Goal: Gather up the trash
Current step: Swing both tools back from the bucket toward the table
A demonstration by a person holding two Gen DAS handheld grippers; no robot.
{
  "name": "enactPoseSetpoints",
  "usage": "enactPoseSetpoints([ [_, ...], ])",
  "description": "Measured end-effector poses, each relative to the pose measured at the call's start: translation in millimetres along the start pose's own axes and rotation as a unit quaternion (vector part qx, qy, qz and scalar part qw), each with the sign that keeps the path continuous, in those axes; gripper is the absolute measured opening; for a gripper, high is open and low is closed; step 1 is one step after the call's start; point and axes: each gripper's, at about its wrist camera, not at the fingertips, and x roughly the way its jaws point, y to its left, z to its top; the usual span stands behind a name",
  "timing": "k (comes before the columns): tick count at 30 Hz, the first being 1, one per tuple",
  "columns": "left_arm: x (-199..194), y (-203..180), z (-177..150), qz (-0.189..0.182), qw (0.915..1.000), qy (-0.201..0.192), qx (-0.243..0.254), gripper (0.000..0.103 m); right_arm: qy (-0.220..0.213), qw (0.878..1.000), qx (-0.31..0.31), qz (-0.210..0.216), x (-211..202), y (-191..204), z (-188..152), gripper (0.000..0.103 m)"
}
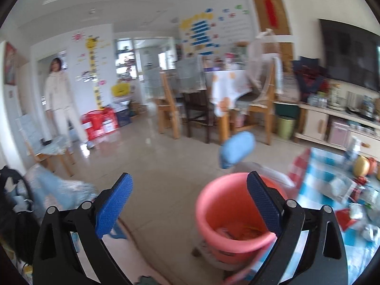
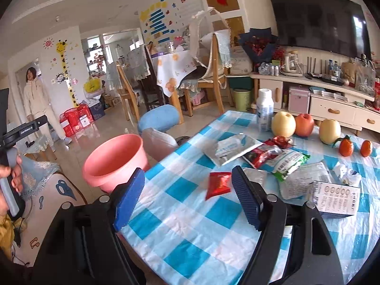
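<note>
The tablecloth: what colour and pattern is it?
The tablecloth is checked in blue, pale blue and white, clearest in the right wrist view.

Desk cloth [image 2: 190, 213]: blue-and-white check. Basin [image 2: 114, 159]: salmon pink. Small packet [image 2: 218, 183]: glossy red. Wrapper [image 2: 291, 161]: green and white. Bottle [image 2: 264, 109]: white. Three round fruits: two pale yellow [image 2: 283, 124], one red [image 2: 304, 124]. Jaws' pads: blue, ribbed.

my right claw [image 2: 187, 194] hangs over the table's [image 2: 180, 216] near-left part, a small wrapper [image 2: 218, 184] on the cloth between its fingers. more wrappers [image 2: 280, 159] lie behind it and a box [image 2: 334, 199] to its right. fruit [image 2: 305, 124] lines the far edge. the basin [image 2: 114, 161] stands off the table's left edge.
</note>
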Motion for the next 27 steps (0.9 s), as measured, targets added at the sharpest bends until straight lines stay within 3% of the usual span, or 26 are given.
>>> enactPoseSetpoints([
  [2, -9, -38, -7, -0.049, 0.9986, 0.002, 0.018, 0.096, -0.004, 1.0, 0.009, -0.009, -6, -11, 1, 0.076],
  [8, -38, -131, -29, -0.136, 0.989, 0.009, 0.058, 0.096, -0.028, 0.998, 0.037, -0.046, -29, -55, 5, 0.08],
  [16, -67, -218, -52, -0.235, 0.9652, 0.028, 0.112, 0.096, -0.026, 0.993, 0.073, -0.092, -47, -115, 1, 0.082],
  [20, -76, -254, -69, -0.264, 0.9541, 0.05, 0.134, 0.096, -0.011, 0.989, 0.083, -0.119, -43, -139, -6, 0.082],
  [24, -88, -277, -79, -0.28, 0.9451, 0.044, 0.162, 0.096, -0.01, 0.99, 0.083, -0.117, -46, -150, -9, 0.086],
  [27, -87, -286, -92, -0.299, 0.9376, 0.064, 0.165, 0.096, -0.005, 0.989, 0.085, -0.119, -46, -160, -11, 0.087],
])
